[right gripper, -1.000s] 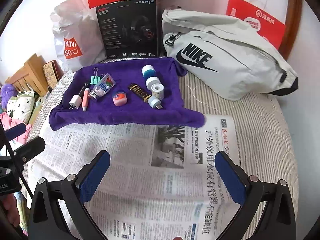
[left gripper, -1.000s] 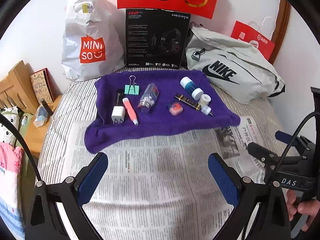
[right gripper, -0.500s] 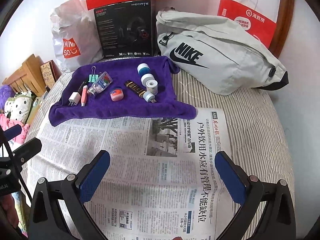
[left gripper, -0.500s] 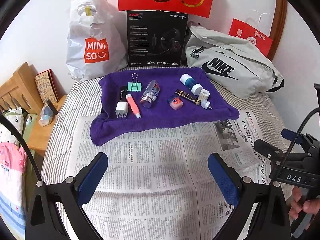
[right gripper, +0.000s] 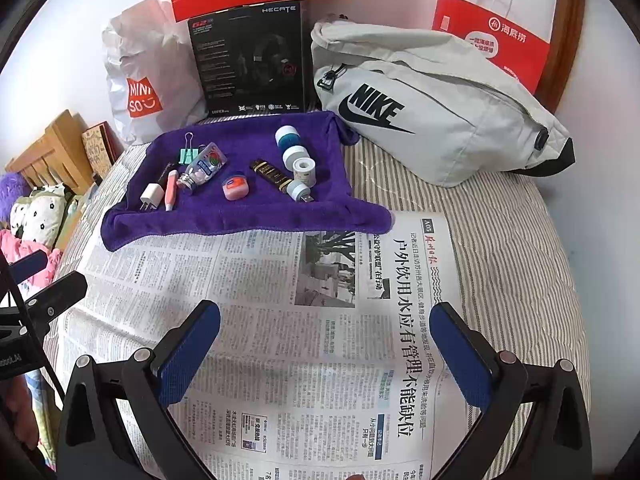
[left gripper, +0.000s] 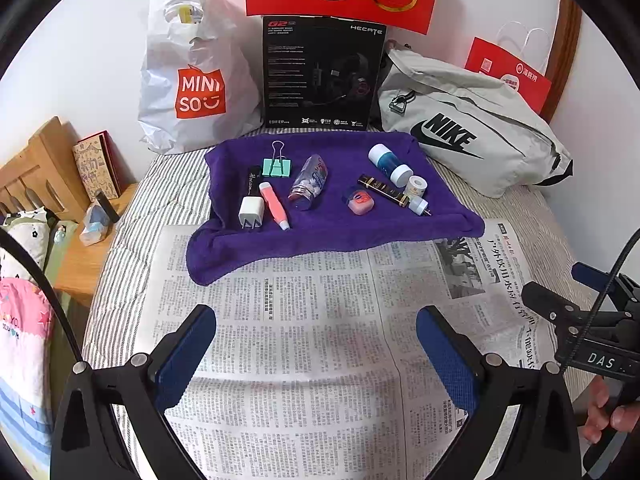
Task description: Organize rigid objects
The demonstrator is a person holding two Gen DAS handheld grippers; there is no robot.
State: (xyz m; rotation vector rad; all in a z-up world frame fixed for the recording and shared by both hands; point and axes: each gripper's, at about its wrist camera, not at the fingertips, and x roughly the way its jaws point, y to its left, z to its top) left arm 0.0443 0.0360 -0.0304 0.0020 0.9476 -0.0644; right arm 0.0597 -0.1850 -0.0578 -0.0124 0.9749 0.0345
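A purple towel [left gripper: 332,236] [right gripper: 240,224] lies on the bed and carries several small items: a white charger plug [left gripper: 251,212] [right gripper: 150,194], a pink pen [left gripper: 274,205], a green binder clip [left gripper: 277,166], a clear pill bottle [left gripper: 310,181] [right gripper: 202,169], a pink round tin [left gripper: 359,201] [right gripper: 236,187], a black-and-gold tube [left gripper: 382,189], a blue-and-white container [left gripper: 389,162] [right gripper: 290,144] and a tape roll [right gripper: 305,170]. My left gripper [left gripper: 316,356] hangs open over the newspaper [left gripper: 304,340], well short of the towel. My right gripper [right gripper: 326,352] is open too, over the newspaper's right half.
Against the wall stand a white Miniso bag [left gripper: 192,76], a black headset box [left gripper: 322,74], a grey Nike bag [left gripper: 468,128] and red paper bags [right gripper: 492,40]. A wooden bedside stand [left gripper: 80,256] sits left of the striped bed. A hand [left gripper: 608,412] holds the right gripper.
Both grippers have pulled back and risen, so the towel and its items look smaller and farther. Both stay open and nothing on the towel moved.
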